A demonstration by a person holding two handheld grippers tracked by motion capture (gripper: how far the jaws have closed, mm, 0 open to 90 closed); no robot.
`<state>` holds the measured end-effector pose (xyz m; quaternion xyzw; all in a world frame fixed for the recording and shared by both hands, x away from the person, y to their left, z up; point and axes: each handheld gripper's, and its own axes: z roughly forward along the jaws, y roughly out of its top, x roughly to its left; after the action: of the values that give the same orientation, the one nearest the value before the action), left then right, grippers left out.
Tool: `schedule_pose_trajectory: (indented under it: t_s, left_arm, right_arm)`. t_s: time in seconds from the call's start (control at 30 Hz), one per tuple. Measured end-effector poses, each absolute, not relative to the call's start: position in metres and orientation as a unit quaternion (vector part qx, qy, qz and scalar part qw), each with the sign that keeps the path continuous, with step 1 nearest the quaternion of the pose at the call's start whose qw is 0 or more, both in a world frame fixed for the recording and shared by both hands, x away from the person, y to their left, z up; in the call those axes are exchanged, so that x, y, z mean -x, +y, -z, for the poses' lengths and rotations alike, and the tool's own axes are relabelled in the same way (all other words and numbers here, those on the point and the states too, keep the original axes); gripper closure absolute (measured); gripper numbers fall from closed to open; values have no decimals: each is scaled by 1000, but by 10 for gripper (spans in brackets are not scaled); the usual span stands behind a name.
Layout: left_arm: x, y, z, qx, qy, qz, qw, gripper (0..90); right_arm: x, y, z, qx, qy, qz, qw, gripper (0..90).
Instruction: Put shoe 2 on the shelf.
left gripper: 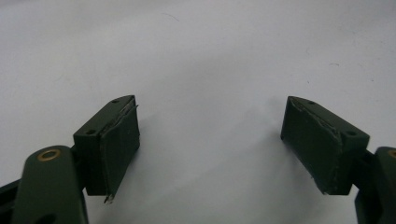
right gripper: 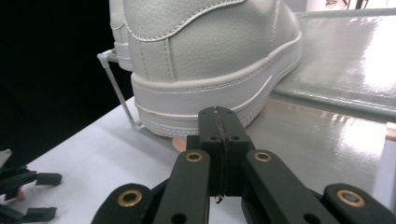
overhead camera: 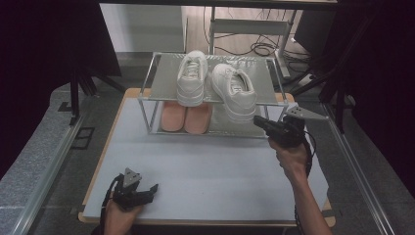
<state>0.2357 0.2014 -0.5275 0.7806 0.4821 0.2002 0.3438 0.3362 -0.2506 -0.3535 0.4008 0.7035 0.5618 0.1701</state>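
Two white sneakers stand on the top shelf of a small metal rack [overhead camera: 161, 81]: one [overhead camera: 192, 77] at the middle, the other [overhead camera: 236, 90] to its right with its heel over the front edge. That heel [right gripper: 210, 60] looms just beyond my right gripper [right gripper: 219, 122], whose jaws are pressed together with nothing between them. In the high view the right gripper [overhead camera: 258, 121] sits just below and to the right of the overhanging heel. A pair of pink slippers [overhead camera: 186, 117] lies on the lower shelf. My left gripper [overhead camera: 152, 189] rests near the table's front left, jaws wide apart [left gripper: 210, 126] over bare tabletop.
The pale grey table [overhead camera: 205, 166] has a wooden border. Metal frame rails run along both sides on the floor. Cables and a table frame [overhead camera: 254, 29] lie behind the rack. The other gripper's jaws [right gripper: 28, 186] show at the lower left of the right gripper view.
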Motion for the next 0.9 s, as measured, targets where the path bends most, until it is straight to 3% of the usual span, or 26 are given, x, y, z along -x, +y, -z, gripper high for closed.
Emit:
schedule_pose_trajectory:
  t_s: [0.37, 0.9]
  left_arm:
    - [-236, 201, 527, -781, 482, -200, 344, 194]
    - [-236, 202, 527, -782, 482, -199, 343, 194]
  right_arm:
    - [-337, -228, 353, -396, 705, -561, 178, 900]
    - [-372, -196, 361, -423, 688, -565, 169, 900]
